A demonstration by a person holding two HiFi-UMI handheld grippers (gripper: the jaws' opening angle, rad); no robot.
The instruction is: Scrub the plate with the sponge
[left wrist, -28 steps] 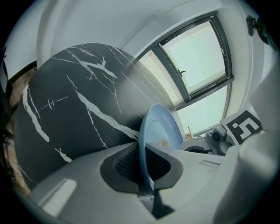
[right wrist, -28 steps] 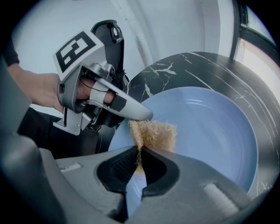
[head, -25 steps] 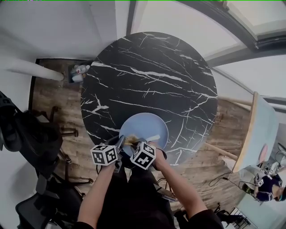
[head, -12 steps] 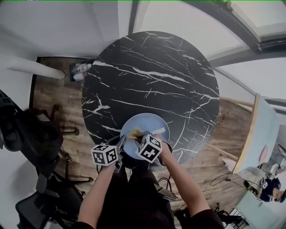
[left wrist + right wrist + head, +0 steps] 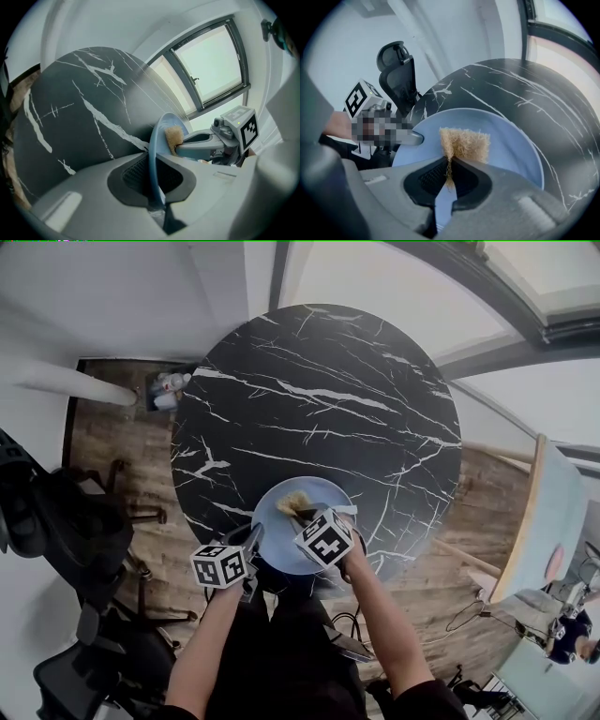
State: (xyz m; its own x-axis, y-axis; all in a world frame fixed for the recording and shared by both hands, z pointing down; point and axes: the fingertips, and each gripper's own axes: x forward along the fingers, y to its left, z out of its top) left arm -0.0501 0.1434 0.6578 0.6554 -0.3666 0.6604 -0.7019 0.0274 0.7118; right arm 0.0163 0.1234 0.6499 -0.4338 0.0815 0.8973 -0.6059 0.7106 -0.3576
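Resting at the 6 o'clock edge of the black marble tabletop [image 5: 319, 399], the blue plate [image 5: 279, 542] is pinched by its 8 o'clock rim in the jaws of the left gripper [image 5: 254, 537], while the right gripper [image 5: 305, 513] clamps the tan sponge [image 5: 292, 502] against the plate's 12 o'clock half, so scrubbing seems under way and the next stroke calls for firm sweeps over the remaining face.

No words or numbers can be read. The marker cubes [image 5: 219, 565] show only black-and-white patterns; labels on the floor bottles [image 5: 165, 392] seem too small.
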